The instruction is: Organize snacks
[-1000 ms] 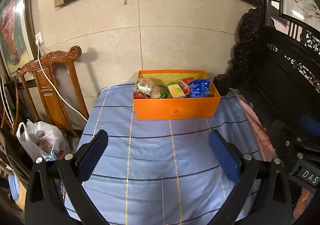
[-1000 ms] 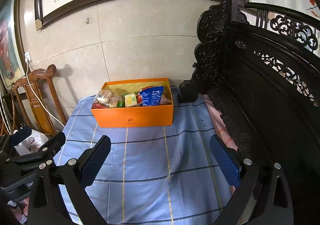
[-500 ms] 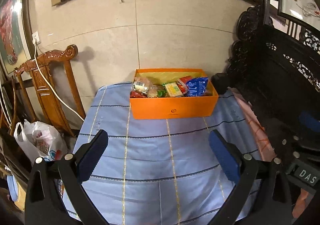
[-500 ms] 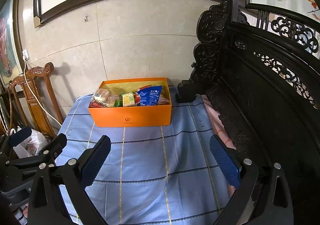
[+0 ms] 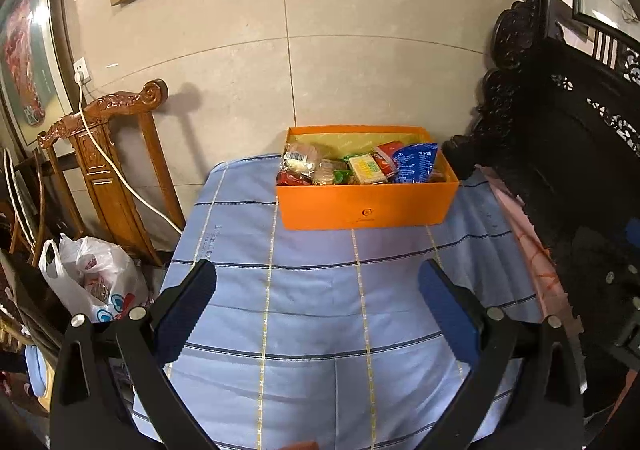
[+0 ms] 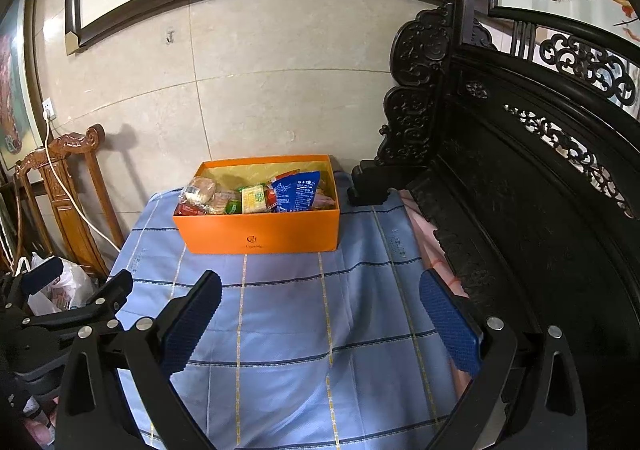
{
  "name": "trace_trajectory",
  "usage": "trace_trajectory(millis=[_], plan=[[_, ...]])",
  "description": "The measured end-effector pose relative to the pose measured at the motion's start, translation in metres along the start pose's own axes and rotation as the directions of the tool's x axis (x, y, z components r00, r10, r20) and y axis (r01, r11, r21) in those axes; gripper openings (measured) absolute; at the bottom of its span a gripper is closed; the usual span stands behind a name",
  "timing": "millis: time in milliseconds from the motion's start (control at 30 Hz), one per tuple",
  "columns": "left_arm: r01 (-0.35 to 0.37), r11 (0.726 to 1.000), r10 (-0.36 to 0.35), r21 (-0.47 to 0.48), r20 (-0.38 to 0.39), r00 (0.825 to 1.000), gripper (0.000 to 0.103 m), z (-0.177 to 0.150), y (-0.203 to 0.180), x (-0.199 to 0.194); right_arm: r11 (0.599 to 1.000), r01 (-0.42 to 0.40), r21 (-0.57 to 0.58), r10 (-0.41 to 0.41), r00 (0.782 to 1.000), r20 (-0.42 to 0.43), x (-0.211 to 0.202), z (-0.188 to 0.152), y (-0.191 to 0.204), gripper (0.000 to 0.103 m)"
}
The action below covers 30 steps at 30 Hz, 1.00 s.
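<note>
Left gripper and right gripper: both with jaws spread wide, holding nothing, above bare blue cloth. Orange box well ahead of both jaws, at the far edge of the cloth near the wall, filled with snacks. Open cloth between jaws and box. Dark carved bench close on the right; chair and bag beyond the left edge.
</note>
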<state>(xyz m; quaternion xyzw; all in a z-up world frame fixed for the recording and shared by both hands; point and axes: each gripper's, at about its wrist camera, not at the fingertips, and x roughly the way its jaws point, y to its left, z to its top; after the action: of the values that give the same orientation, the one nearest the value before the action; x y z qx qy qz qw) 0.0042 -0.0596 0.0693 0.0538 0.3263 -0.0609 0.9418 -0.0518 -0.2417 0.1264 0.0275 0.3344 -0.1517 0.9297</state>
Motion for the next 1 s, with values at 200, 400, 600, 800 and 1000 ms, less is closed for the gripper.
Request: trace_trajectory(millis=[200,400,600,800,1000], plan=[[0.000,1.000,0.000,-0.013,0.008,1.000,0.099,-0.0002,0.0028,-0.0004,1.000,0.006,-0.003,-0.006,1.000,-0.007,0.0022,0.0006,-0.0009,0.100],[0.022,0.999,-0.022,-0.044,-0.004,1.000,0.099,0.0002,0.0067,0.0023,1.000,0.009,-0.015,-0.009,1.000,-0.010,0.0028,0.0005,-0.0005,0.099],[0.019,0.999,-0.020,-0.045,-0.018,1.000,0.099,0.0001,0.0059,0.0061,1.000,0.006,-0.013,-0.006,1.000,-0.015,0.0048,0.0000,-0.0013,0.099],[0.034,0.998,-0.035,-0.062,-0.011,0.999,0.099,0.0016,0.0090,0.0042,1.000,0.007,-0.012,-0.007,1.000,-0.012,0.0044,0.0000,-0.0019,0.099],[0.046,0.997,-0.046,-0.064,0.001,0.999,0.099,0.0034,0.0081,0.0011,1.000,0.010,-0.014,-0.010,1.000,-0.007,0.0029,-0.0005,-0.0021,0.099]])
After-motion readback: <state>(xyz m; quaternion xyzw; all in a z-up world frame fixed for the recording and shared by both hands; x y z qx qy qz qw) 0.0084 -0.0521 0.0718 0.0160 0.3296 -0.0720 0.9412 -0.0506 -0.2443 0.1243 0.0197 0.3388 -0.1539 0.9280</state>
